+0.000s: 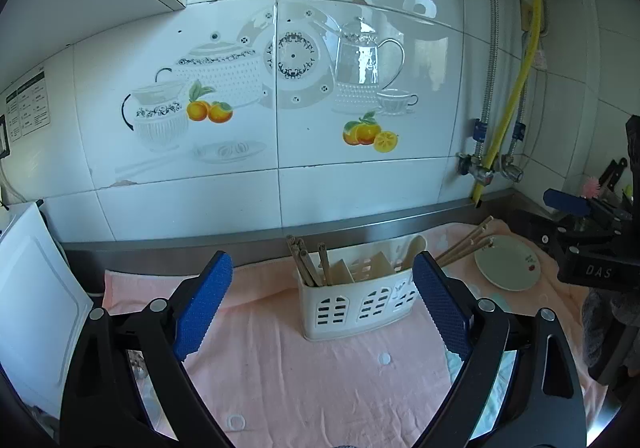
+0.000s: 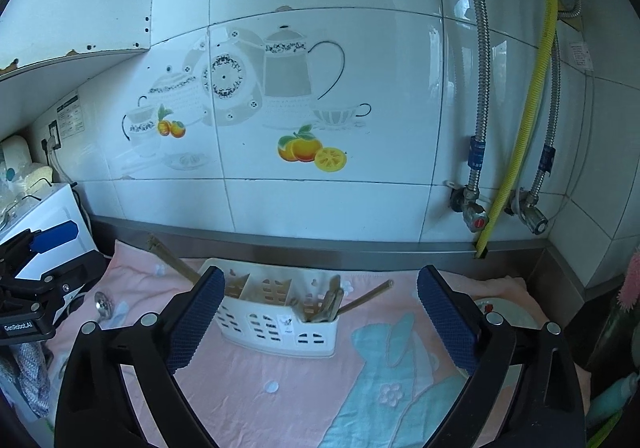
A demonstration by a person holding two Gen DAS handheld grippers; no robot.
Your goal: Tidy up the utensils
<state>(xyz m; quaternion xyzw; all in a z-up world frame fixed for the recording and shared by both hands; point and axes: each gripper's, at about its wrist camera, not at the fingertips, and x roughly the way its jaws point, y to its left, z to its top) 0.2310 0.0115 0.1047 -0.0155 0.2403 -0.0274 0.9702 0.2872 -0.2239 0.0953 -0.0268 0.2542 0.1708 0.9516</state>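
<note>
A white slotted utensil caddy (image 1: 356,300) stands on a pink towel (image 1: 304,376) near the wall. Brown chopsticks (image 1: 308,260) stand in its left compartment, and more chopsticks (image 1: 464,244) lean out of its right end. My left gripper (image 1: 323,257) is open just in front of the caddy, with nothing between its blue pads. In the right wrist view the caddy (image 2: 276,324) holds metal utensils (image 2: 328,302) in its right compartment and chopsticks (image 2: 172,260) at its left end. My right gripper (image 2: 322,271) is open and empty before it.
A small white plate (image 1: 508,262) lies on the towel right of the caddy. A white board (image 1: 36,300) stands at the left. Pipes and valves (image 2: 480,220) run down the tiled wall at the back right. A round metal piece (image 2: 103,302) lies on the towel's left.
</note>
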